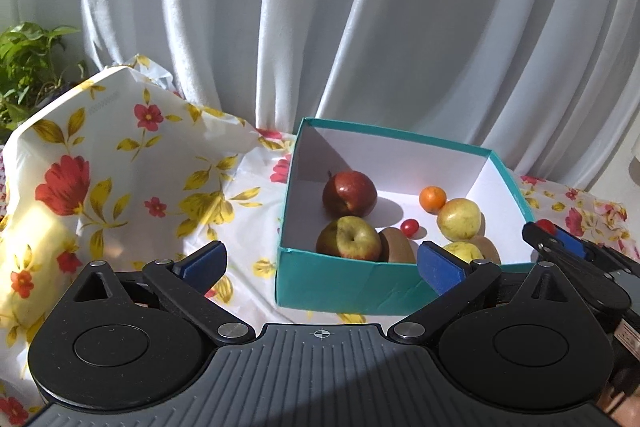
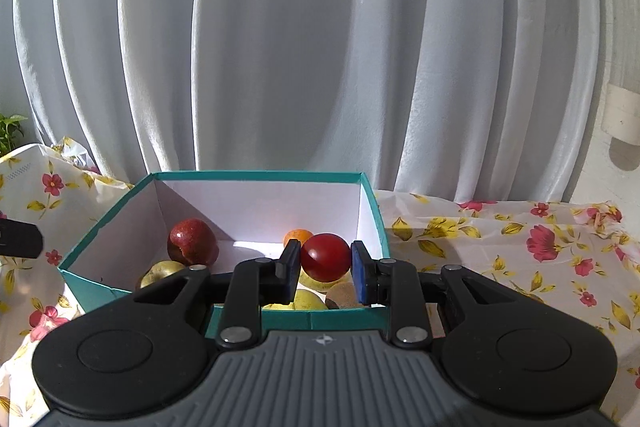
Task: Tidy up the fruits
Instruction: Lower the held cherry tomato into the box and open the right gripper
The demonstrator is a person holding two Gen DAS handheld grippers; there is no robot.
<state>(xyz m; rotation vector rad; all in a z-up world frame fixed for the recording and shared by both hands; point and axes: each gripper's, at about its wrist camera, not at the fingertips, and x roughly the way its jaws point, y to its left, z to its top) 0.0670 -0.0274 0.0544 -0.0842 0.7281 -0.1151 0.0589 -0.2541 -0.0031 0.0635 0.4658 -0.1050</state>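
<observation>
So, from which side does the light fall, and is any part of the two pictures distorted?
Left wrist view: hard sunlight from the left, the dark red apple casts a shadow rightward on the white floor of the teal cardboard box. Right wrist view: fisheye bends the white pleated curtain into arcs; the small red tomato looks oversized.

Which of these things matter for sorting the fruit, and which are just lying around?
For the job: teal box, red apple, orange, small tomato held in the right claw, open left claw.

Lying about: flowered bag, curtain, plant.
</observation>
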